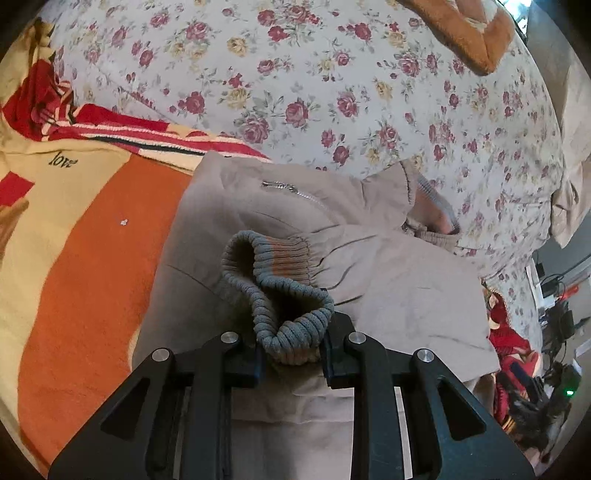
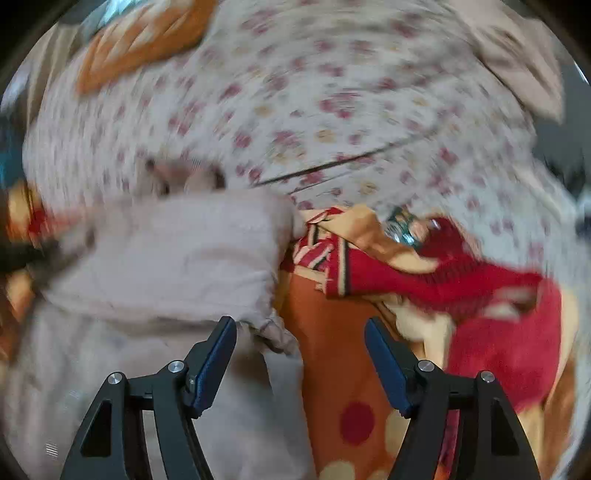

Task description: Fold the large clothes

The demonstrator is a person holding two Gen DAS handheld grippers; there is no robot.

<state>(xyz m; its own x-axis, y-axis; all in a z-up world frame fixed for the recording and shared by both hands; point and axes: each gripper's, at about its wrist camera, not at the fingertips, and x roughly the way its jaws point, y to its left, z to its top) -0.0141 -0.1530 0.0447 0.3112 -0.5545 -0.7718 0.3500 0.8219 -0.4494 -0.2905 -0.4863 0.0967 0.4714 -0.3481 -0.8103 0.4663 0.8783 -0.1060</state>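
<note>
The left gripper [image 1: 291, 354] is pinching the ribbed cuff [image 1: 280, 295] of the beige jacket [image 1: 258, 206], which lies on the orange blanket [image 1: 92, 258] of the bed, near the floral sheet [image 1: 332, 74]. The right gripper [image 2: 301, 354] has its jaws spread and holds nothing, just above the jacket's edge. I judge the sleeve is being folded inward; next the cuff must be laid flat across the body and released

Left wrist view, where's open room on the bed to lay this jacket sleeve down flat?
Free: the floral sheet beyond the beige jacket, and the orange blanket band to its left. Crowded: the jacket's own folds around the ribbed cuff in the left gripper, plus the brown cushion top right.
</note>
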